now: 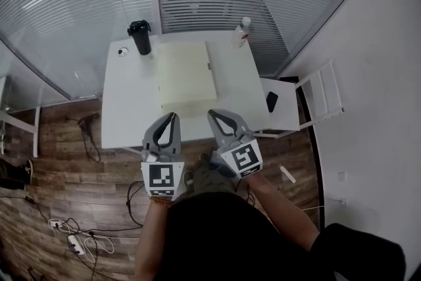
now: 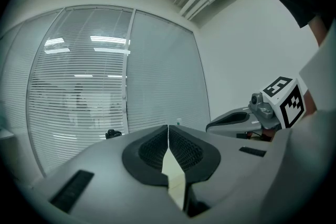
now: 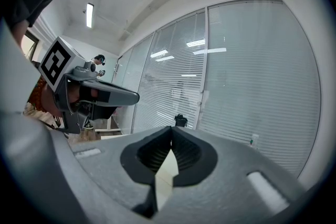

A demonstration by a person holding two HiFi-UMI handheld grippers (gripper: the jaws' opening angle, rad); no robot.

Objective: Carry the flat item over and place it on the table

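Note:
The flat item is a pale cream board (image 1: 186, 76) lying flat on the white table (image 1: 125, 108), towards its far middle. My left gripper (image 1: 173, 116) and right gripper (image 1: 212, 114) hover side by side just short of the board's near edge. Both are shut, tips meeting, with nothing pinched between them. In the left gripper view the black pads meet at the left gripper (image 2: 168, 127), and a sliver of cream board (image 2: 173, 170) shows through the gap below. The right gripper view shows the same: the right gripper (image 3: 171, 128) closed, with the board (image 3: 167, 173) behind the gap.
A black tumbler (image 1: 140, 37) and a small round object (image 1: 122, 51) stand at the table's far left, a clear bottle (image 1: 242, 31) at the far right. A white chair (image 1: 289, 108) with a black phone (image 1: 272, 101) is right of the table. Cables (image 1: 79, 240) lie on the wood floor.

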